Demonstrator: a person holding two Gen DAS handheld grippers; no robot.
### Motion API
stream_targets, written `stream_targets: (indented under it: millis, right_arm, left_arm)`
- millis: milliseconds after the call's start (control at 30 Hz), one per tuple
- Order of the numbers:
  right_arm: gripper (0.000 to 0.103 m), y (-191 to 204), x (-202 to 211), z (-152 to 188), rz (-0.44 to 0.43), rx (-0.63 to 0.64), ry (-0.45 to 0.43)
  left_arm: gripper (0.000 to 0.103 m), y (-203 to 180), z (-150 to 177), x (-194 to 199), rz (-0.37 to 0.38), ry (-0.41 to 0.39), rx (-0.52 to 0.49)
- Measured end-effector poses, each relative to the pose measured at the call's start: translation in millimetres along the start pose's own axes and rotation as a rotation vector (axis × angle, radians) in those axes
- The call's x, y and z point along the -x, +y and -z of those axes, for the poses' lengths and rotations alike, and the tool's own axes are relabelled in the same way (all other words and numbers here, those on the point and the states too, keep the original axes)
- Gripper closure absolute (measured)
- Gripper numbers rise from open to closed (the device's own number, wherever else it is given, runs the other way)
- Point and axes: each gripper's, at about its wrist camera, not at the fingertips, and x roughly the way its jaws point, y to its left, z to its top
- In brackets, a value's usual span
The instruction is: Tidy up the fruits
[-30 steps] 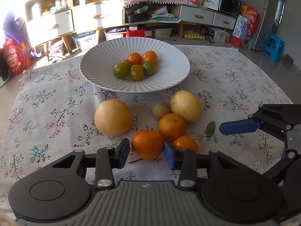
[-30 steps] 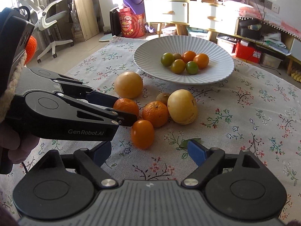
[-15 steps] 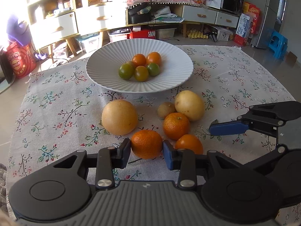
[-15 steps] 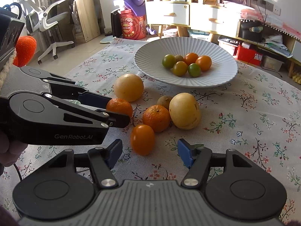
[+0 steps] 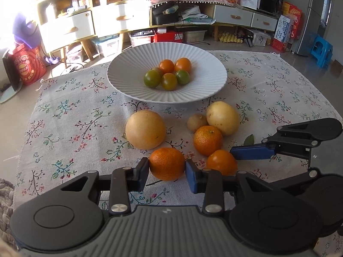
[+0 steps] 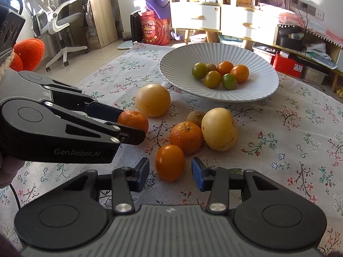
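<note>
The left hand-held gripper [image 5: 167,170] points forward and down toward 12 o'clock in its own view, its two pads pressed against the sides of a mandarin [image 5: 167,163] at 9 and 3 o'clock. The right hand-held gripper [image 6: 170,171] points down at a like slant, and its jaws have just been closing; a small smooth orange fruit [image 6: 170,162] sits between them, with a narrow gap showing on each side of it. At 9 o'clock in the right wrist view a bit of the person's hand [image 6: 7,171] shows behind the left gripper's black body.
</note>
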Motion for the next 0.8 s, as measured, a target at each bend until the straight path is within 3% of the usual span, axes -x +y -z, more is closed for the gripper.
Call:
stream_targets:
  millis: [267, 800]
  right_arm:
    - [0.075, 3.5, -0.7, -0.5, 0.019, 0.011, -0.002]
    - [0.076, 5.6, 0.3, -3.3, 0.026, 0.022, -0.006]
  left_arm:
    - [0.089, 0.0, 0.8, -1.1, -0.007, 0.007, 0.002]
    - [0.089, -0.1, 0.4, -1.2, -0.009, 0.006, 0.002]
